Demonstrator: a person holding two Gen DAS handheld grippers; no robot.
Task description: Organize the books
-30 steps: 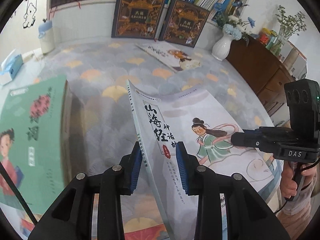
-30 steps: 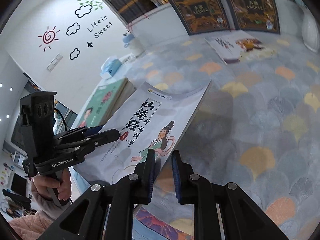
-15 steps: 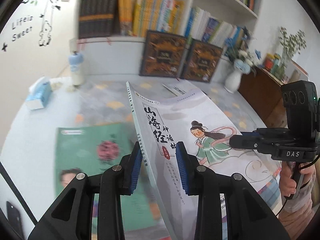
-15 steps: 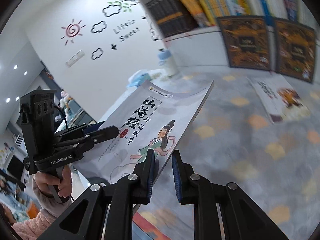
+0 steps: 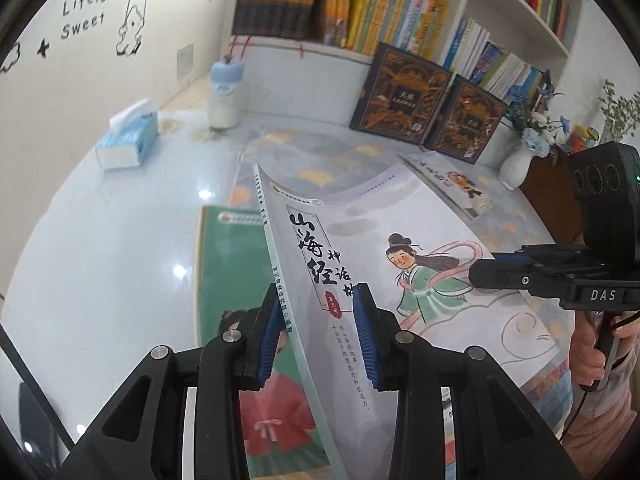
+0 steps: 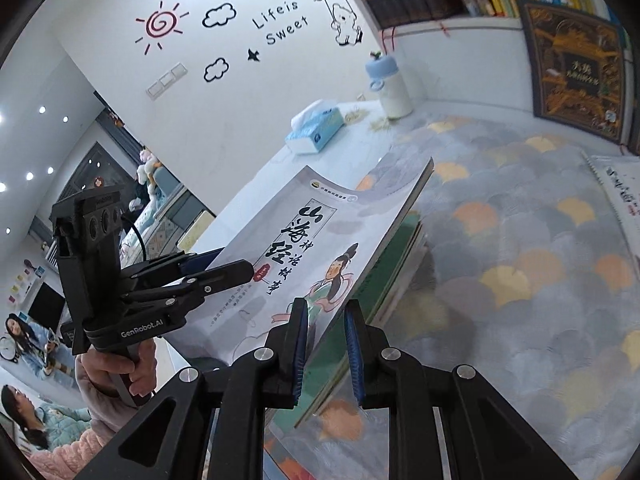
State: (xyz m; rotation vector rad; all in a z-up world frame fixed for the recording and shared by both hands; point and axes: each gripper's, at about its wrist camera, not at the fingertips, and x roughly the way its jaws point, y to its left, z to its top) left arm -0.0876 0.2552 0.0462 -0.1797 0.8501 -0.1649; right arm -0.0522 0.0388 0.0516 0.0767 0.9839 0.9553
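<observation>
Both grippers hold a thin grey-white picture book (image 5: 400, 216) with a girl in green robes on its cover, tilted up off the table. My left gripper (image 5: 316, 322) is shut on its spine edge, one blue pad on each side. My right gripper (image 6: 326, 344) is shut on the opposite long edge of that book (image 6: 296, 236). Each gripper shows in the other's view: the right gripper (image 5: 480, 271) at the cover's right side, the left gripper (image 6: 232, 262) at its left. A green book (image 5: 232, 264) lies on the table right below the held one.
A patterned mat (image 6: 520, 240) covers the table. Another pale book (image 5: 452, 180) lies flat near two dark ornate books (image 5: 404, 96) leaning on the shelf. A tissue box (image 5: 128, 140), a blue-capped bottle (image 5: 226, 96) and a white vase (image 5: 516, 164) stand around the edges.
Both grippers have carried the picture book to the left across the table and slightly up. The green book, once off to the left, now lies under it.
</observation>
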